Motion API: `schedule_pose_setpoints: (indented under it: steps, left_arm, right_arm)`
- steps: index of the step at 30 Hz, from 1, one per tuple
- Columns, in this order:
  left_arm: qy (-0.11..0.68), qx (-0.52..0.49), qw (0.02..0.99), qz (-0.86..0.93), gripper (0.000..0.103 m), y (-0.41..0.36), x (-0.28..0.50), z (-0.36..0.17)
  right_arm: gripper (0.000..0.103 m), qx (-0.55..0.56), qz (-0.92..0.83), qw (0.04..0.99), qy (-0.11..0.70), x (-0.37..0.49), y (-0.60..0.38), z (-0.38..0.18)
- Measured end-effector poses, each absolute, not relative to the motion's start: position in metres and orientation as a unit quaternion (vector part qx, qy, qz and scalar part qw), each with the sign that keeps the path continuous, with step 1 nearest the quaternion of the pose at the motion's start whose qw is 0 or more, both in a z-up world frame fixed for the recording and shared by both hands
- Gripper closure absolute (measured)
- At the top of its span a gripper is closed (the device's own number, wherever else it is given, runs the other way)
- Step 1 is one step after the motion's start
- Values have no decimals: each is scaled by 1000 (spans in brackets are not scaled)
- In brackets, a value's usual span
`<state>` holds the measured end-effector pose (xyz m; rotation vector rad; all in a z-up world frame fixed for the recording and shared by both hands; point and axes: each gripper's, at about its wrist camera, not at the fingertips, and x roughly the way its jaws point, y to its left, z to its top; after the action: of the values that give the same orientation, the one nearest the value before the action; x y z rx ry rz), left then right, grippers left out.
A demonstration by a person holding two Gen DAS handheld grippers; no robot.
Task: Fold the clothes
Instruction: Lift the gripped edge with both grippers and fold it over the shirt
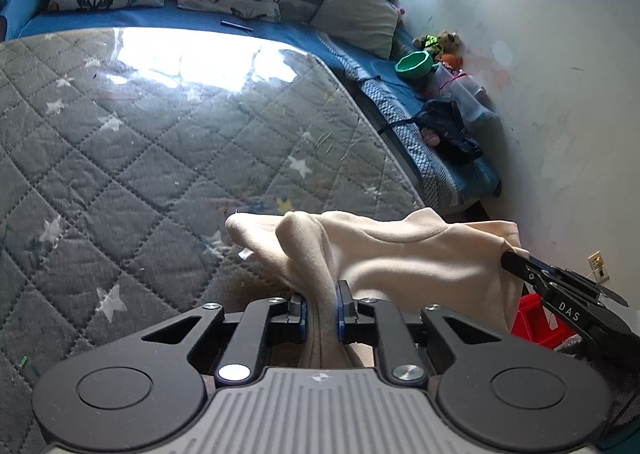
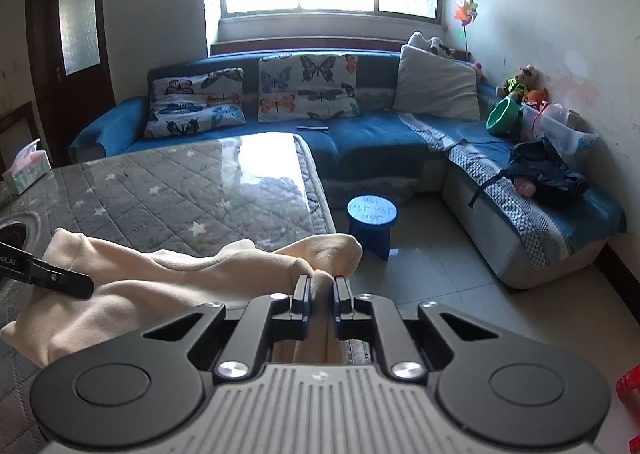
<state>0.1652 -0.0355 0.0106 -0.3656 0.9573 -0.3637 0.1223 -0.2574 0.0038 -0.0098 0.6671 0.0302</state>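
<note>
A cream fleece garment (image 1: 400, 254) hangs stretched between my two grippers at the near edge of the quilted table (image 1: 160, 142). My left gripper (image 1: 322, 294) is shut on a bunched fold of it. My right gripper (image 2: 321, 286) is shut on another fold of the same garment (image 2: 180, 278). The right gripper's fingers (image 1: 532, 270) show at the right of the left wrist view, on the cloth's far edge. The left gripper's fingers (image 2: 60, 278) show at the left of the right wrist view. The garment's lower part is hidden below both grippers.
The table (image 2: 180, 190) has a grey star-patterned quilt under glossy plastic. A blue corner sofa (image 2: 380, 138) with butterfly pillows, a green bowl (image 2: 502, 116) and a dark bag (image 2: 548, 174) stands behind. A blue stool (image 2: 372, 218) is on the tiled floor. A tissue box (image 2: 28, 170) is at left.
</note>
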Motion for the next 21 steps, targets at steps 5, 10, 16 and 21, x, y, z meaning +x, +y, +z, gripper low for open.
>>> schedule_pose_setpoints:
  steps: [5, 10, 16, 21]
  left_arm:
    - [465, -177, 851, -168, 88, -31, 167, 2]
    - [471, -181, 847, -167, 87, -28, 168, -3]
    - [474, -168, 851, -153, 73, -24, 167, -3]
    - [456, -154, 866, -135, 61, -15, 166, 7]
  right_arm:
    - [93, -8, 12, 941, 339, 130, -256, -7]
    - [93, -7, 7, 935, 355, 137, -257, -20]
    - [86, -12, -2, 930, 368, 142, -257, -28]
    - [86, -19, -1, 930, 368, 145, -254, -25]
